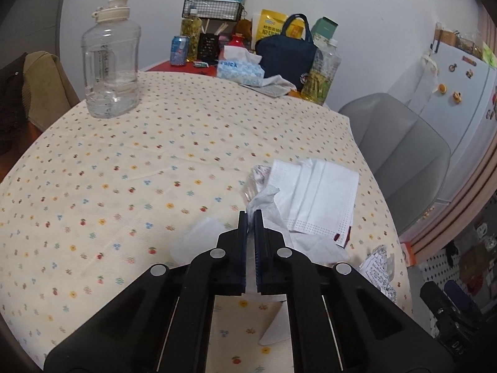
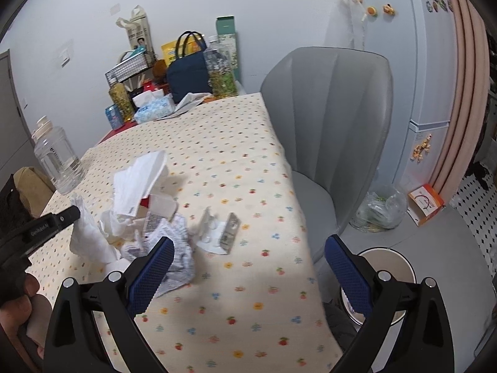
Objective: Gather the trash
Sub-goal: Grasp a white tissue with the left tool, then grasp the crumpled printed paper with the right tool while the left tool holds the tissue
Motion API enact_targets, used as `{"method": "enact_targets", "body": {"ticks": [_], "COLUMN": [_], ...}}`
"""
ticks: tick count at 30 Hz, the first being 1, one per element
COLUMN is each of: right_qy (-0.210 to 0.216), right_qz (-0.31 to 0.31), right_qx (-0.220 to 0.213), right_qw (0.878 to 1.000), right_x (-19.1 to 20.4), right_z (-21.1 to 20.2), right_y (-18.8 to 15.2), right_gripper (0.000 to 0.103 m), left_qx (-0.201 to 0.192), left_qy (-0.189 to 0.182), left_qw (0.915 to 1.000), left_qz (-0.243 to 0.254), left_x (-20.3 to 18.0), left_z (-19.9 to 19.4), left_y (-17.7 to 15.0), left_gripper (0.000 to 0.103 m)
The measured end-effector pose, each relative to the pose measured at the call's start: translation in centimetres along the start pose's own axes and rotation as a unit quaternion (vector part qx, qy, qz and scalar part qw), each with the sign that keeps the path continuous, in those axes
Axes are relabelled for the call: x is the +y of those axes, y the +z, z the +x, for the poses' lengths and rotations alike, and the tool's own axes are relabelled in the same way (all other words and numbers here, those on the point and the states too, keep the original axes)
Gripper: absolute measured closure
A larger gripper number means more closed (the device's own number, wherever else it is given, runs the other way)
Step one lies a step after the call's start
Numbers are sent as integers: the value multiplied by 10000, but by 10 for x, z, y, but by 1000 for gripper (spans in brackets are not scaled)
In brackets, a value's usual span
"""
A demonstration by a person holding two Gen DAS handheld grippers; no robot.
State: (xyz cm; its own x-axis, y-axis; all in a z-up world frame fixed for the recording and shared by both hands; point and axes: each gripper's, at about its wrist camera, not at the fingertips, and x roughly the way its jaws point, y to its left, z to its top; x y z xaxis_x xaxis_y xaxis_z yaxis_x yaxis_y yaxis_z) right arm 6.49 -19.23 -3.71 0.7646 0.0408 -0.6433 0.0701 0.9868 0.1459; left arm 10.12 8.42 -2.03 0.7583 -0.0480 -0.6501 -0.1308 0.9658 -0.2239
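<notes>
Fingers of the left gripper clench a crumpled tissue over the table; right gripper gapes empty.

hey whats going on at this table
A person is clearing trash off the table with a gripper in each hand. The left gripper is shut on a crumpled tissue at the edge of a trash pile that also holds a face mask and a crumpled receipt. The right gripper is open and empty, near the receipt and a blister pack. A bin stands on the floor beside the table.
</notes>
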Motion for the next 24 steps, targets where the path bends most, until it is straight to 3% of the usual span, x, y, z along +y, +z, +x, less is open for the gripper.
{"method": "enact_targets", "body": {"ticks": [9,16,18,20,22,24], "right_qy": [304,347,373,575,708,802], "right_qz": [-319,-474,-482,-490,-537,-598], "right_qx": [94,261,304,472,619,536], "right_qw": [9990,9979,9977,9960,9941,9935], "right_x": [38,56,56,56,58,59], "right_z": [7,20,23,27,31,25], "right_y": [-5,-12,-11,-12,-12,-11], "right_gripper": [8,10,18,58,70,73], "left_qx": [-153,61,64,65,66,60], "left_qy": [354,459,460,441,433,431], "left_qw": [9990,9987,9988,9989,9990,9990], "left_qz": [-205,-196,-177,-154,-123,-97], "left_x": [32,38,37,35,33,30], "left_z": [-13,2,4,5,5,4], "left_y": [0,-11,-11,-11,-10,-10], "left_gripper": [98,98,98,98,98,98]}}
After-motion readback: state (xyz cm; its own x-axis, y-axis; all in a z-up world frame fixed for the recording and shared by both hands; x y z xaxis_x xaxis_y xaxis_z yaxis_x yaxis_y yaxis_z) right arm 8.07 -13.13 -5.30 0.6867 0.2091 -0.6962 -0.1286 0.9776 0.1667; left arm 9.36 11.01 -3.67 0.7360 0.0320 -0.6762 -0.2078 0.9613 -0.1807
